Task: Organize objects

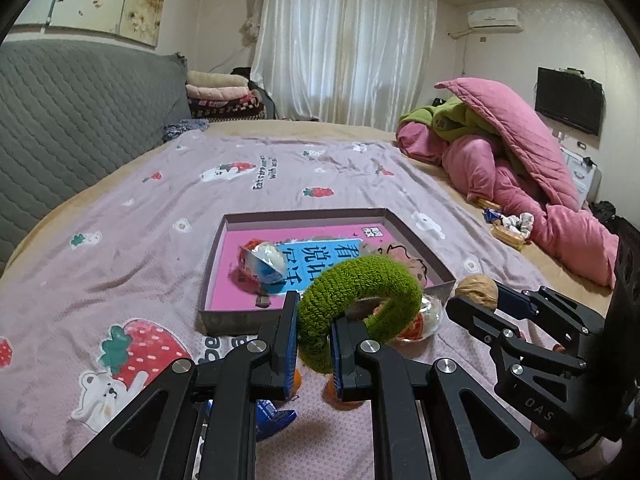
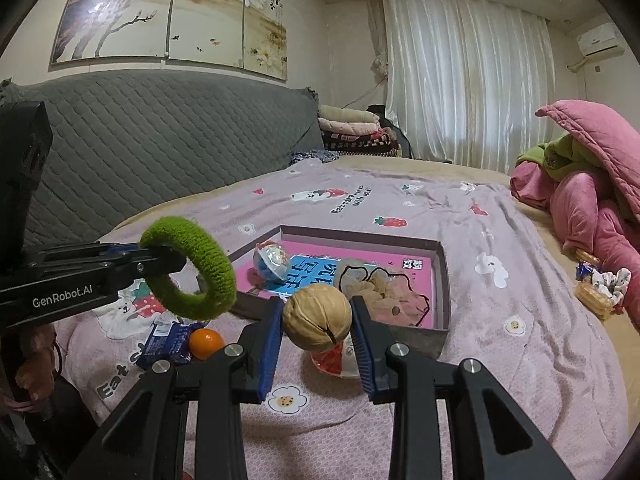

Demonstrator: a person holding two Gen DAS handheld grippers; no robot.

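My left gripper [image 1: 316, 312] is shut on a fuzzy green hair tie [image 1: 360, 280], held up just in front of a shallow grey box [image 1: 228, 322]. From the right wrist view the same hair tie [image 2: 218, 276] hangs from the left gripper [image 2: 176, 264] at the left. My right gripper [image 2: 317, 308] is shut on a walnut [image 2: 318, 316], lifted near the box's front wall [image 2: 444, 288]. The left wrist view also shows the walnut [image 1: 478, 286] at the right. Inside the box lie a pink book, a clear capsule toy [image 2: 272, 262] and a beige hair tie [image 2: 360, 280].
On the strawberry-print sheet below the grippers lie a small orange [image 2: 206, 344], a blue wrapper [image 2: 168, 340] and a red-and-white packet [image 2: 336, 360]. A pink quilt pile [image 1: 520, 168] and small snacks [image 2: 600, 284] sit at the right. A grey padded headboard [image 2: 160, 152] runs along the left.
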